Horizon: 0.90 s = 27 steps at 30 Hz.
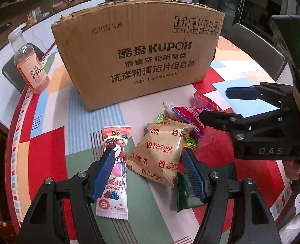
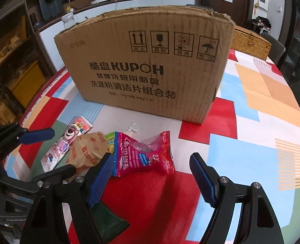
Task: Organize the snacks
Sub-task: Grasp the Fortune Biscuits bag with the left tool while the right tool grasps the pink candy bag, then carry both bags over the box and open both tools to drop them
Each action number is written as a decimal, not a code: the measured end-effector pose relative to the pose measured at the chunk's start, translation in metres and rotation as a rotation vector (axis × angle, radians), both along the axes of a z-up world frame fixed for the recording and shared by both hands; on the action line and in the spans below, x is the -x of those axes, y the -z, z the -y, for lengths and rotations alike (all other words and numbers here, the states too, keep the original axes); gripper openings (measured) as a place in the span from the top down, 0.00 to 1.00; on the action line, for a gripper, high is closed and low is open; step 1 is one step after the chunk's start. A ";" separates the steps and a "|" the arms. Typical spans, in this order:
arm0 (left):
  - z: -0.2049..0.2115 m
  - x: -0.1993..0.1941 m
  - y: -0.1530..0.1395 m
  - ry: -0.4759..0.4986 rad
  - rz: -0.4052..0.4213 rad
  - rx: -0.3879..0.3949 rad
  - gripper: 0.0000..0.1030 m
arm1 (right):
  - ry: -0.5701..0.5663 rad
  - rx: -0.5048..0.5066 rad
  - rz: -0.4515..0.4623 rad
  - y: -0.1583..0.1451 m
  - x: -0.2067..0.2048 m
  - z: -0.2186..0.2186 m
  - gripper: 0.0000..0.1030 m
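Tilting steeply down toward the table (image 1: 58,142), the left hand-held gripper (image 1: 148,157) fills the bottom of the left wrist view with its blue pads spread apart and nothing pressed between them. Its left fingertip (image 1: 107,156) overlaps the Toy Story strawberry-bear snack bar (image 1: 114,174), which lies lengthwise at about 7 o'clock from centre. The Fortune Biscuits packet (image 1: 160,152) lies between the two pads, and a dark green wrapper (image 1: 185,199) sits under the right pad at 5 o'clock. Small green and yellow candies (image 1: 191,144) and a red-pink candy bag (image 1: 198,109) lie just beyond. The KUPOH cardboard box (image 1: 137,57) stands upright at 12 o'clock, with an orange C100 drink bottle (image 1: 31,67) at 10 o'clock. At 3 o'clock the right hand-held gripper (image 1: 217,103) reaches in from the side, jaws apart, a person's fingers (image 1: 292,168) on its handle.

From the right wrist view, the right hand-held gripper (image 2: 152,160) also points steeply down, open and empty. The red-pink candy bag (image 2: 148,154) lies between its pads, nearer the left one, flat on the table (image 2: 241,122). The biscuit packet (image 2: 89,150) and bear snack bar (image 2: 62,148) lie at 9 o'clock, next to the left hand-held gripper (image 2: 62,152). The cardboard box (image 2: 146,61) stands at 12 o'clock, a woven basket (image 2: 249,42) behind it at 2 o'clock.
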<state>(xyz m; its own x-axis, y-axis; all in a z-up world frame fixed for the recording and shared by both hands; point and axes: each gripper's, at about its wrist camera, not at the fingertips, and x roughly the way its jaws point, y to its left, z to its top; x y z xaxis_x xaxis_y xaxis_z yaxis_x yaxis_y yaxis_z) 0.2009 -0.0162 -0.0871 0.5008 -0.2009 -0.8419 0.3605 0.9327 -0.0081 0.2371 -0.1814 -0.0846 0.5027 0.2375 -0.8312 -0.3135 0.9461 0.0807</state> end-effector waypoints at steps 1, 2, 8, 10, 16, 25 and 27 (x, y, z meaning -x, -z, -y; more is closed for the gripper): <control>0.000 -0.001 0.001 -0.002 -0.002 0.003 0.34 | 0.000 -0.002 -0.005 0.001 -0.002 0.000 0.25; 0.000 -0.003 0.002 0.000 -0.001 0.010 0.34 | -0.002 -0.004 -0.011 0.003 -0.004 0.000 0.25; -0.002 -0.013 0.010 0.002 -0.012 0.040 0.34 | -0.011 0.002 -0.054 0.015 -0.016 -0.002 0.25; -0.002 -0.017 0.014 -0.004 -0.019 0.047 0.34 | -0.009 0.009 -0.065 0.020 -0.018 -0.001 0.25; -0.002 -0.028 0.019 -0.018 -0.033 0.074 0.35 | 0.001 0.000 -0.079 0.029 -0.021 0.002 0.25; 0.001 -0.038 0.022 -0.040 -0.049 0.105 0.51 | -0.011 -0.007 -0.076 0.028 -0.017 0.001 0.52; 0.000 -0.038 0.023 -0.042 -0.060 0.120 0.54 | -0.009 -0.001 -0.070 0.026 -0.015 0.000 0.54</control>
